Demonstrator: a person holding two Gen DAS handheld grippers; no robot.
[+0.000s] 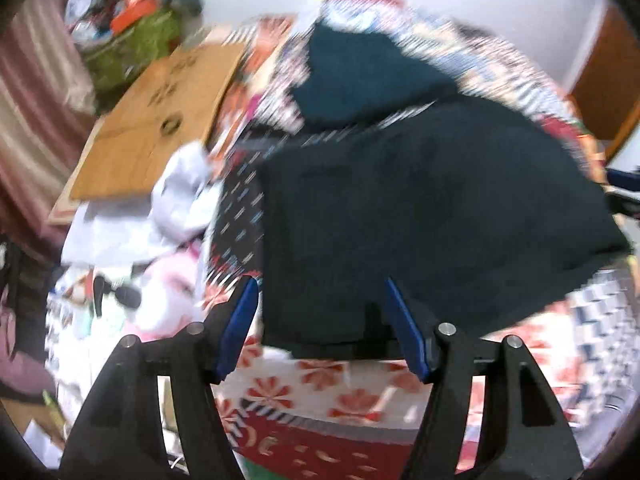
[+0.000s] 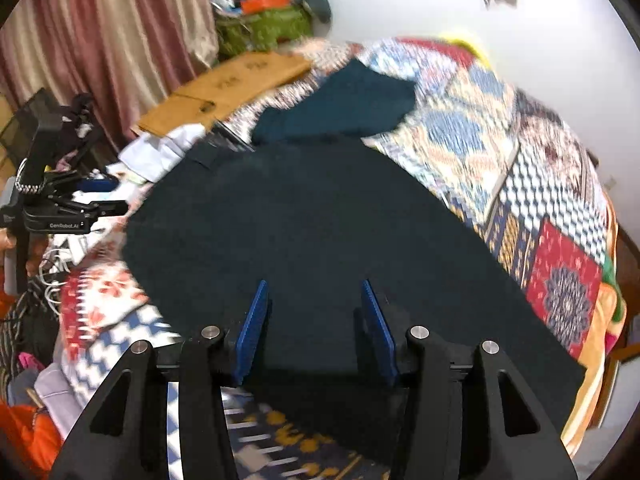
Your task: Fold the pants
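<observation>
We are holding the left claw (image 1: 320, 312) spread above the near edge of the dark pants (image 1: 420, 220), its blue pads (image 1: 240, 324) gripping nothing, and the right claw (image 2: 314, 316) is likewise standing apart over the cloth (image 2: 320, 232) with nothing pinched. The pants are lying folded on the patterned bedspread (image 2: 500, 152), and a teal garment (image 2: 344, 104) is resting just beyond them. Cardboard (image 1: 160, 120) and white clothes (image 1: 176, 200) are lying to the left.

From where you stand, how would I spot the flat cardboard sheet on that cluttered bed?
Start at the bed's patchwork quilt and find the dark pants spread across its middle. Look past them toward the striped curtain, to the edge where a white cloth is bunched. The cardboard sheet lies just beyond it: the only plain tan, stiff, flat thing among patterned fabrics.
</observation>
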